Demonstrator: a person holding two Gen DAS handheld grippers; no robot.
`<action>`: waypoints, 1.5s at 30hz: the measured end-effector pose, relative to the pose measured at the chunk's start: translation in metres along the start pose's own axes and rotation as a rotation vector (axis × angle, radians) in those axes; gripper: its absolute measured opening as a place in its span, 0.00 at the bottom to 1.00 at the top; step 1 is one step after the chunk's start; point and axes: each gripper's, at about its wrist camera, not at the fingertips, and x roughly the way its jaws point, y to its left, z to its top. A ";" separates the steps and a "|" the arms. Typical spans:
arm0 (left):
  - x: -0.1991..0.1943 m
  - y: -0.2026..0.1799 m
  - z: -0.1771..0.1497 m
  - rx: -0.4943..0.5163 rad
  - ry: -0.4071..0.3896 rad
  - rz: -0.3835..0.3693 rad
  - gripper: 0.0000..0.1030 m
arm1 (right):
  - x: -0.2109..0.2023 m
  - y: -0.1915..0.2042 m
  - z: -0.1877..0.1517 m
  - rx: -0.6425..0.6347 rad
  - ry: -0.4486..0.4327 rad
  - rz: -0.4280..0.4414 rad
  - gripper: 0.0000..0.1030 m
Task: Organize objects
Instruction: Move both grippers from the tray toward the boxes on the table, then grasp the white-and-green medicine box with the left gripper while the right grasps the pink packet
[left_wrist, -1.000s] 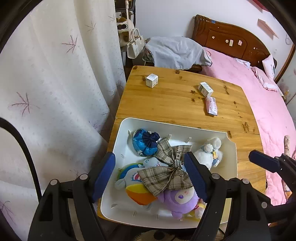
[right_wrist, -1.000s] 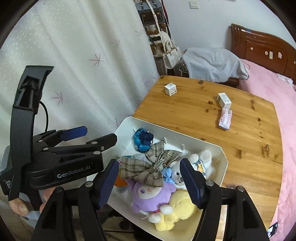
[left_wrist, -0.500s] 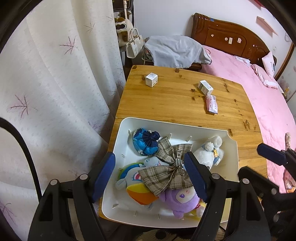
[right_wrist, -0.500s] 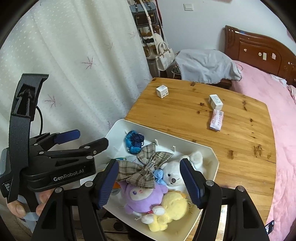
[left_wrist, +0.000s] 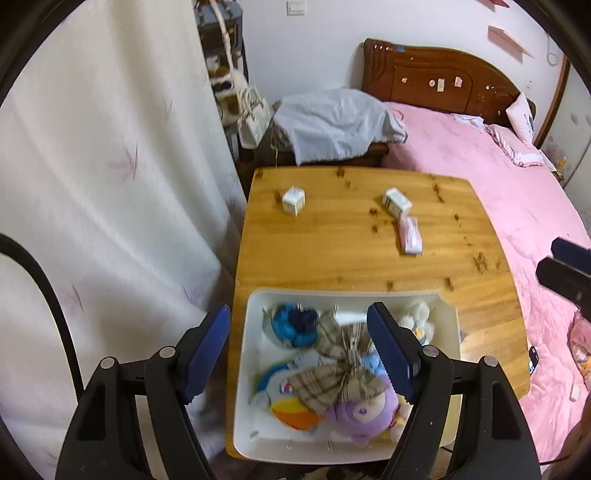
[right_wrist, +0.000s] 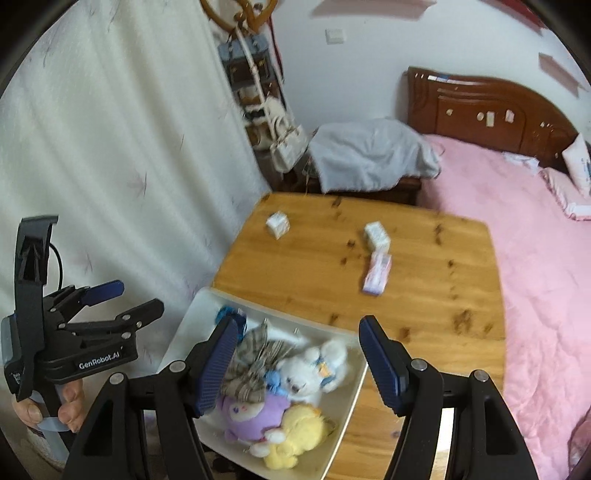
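A white bin (left_wrist: 243, 373) (right_wrist: 184, 328) sits at the near edge of the wooden table (left_wrist: 332, 243) (right_wrist: 424, 266). It holds a plaid bow (left_wrist: 340, 365) (right_wrist: 255, 350), a blue toy (left_wrist: 293, 325), a purple plush (left_wrist: 364, 415) (right_wrist: 251, 417), a white plush (right_wrist: 314, 369) and a yellow plush (right_wrist: 295, 435). On the table lie a small white cube box (left_wrist: 293, 199) (right_wrist: 277, 224), a second white box (left_wrist: 397, 201) (right_wrist: 377, 235) and a pink packet (left_wrist: 410, 234) (right_wrist: 376, 273). My left gripper (left_wrist: 299, 354) and right gripper (right_wrist: 297, 363) are open, empty, held above the bin.
A white curtain (left_wrist: 110, 184) hangs along the table's left side. A pink bed (left_wrist: 498, 192) with a wooden headboard runs along the right. A grey cloth (left_wrist: 336, 125) covers a stand behind the table, with a handbag (left_wrist: 253, 116) beside it.
Both grippers have pulled back and tilted up, so the bin sits lower in view and more of the table and room shows. Nothing on the table moved.
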 end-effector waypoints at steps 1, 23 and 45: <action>-0.004 0.000 0.008 0.007 -0.006 -0.004 0.77 | -0.004 -0.001 0.008 0.003 -0.008 -0.006 0.67; 0.101 -0.139 0.180 0.220 0.108 -0.219 0.78 | 0.089 -0.099 0.107 0.091 -0.013 -0.168 0.74; 0.327 -0.295 0.099 0.526 0.423 -0.204 0.78 | 0.309 -0.175 0.004 0.235 0.197 -0.044 0.67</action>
